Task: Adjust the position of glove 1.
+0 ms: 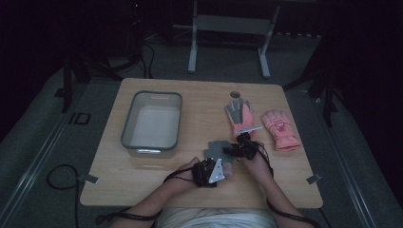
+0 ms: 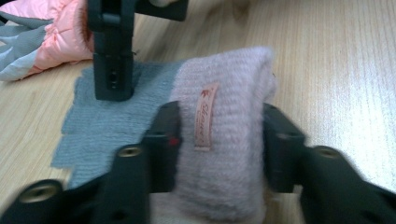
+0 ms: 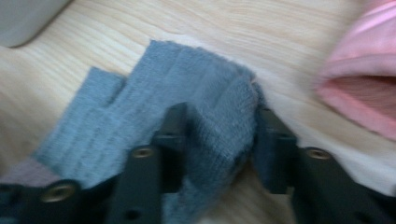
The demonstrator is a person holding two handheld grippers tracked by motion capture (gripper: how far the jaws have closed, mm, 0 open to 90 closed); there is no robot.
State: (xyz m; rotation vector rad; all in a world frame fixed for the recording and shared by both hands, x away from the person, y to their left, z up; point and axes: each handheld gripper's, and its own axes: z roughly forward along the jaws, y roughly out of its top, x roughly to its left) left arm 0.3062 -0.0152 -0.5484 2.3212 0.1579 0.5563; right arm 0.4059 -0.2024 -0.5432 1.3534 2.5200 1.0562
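Dim room, light wooden table (image 1: 142,166) with a grey bin (image 1: 152,123) and two pink gloves (image 1: 259,124).

The left gripper (image 2: 217,135) pinches the knit glove's (image 1: 215,149) pink fuzzy cuff, its label seen from the left gripper view; the right gripper (image 3: 218,135) clamps a fold of its grey body.

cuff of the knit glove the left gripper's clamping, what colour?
Pale pink cuff, fuzzy, with a small pink label; the rest of the glove is grey. Clearest in the left gripper view.

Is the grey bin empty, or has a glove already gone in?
Empty. The grey bin shows only its bare pale floor in the high view; the knit glove and both pink gloves lie on the table.
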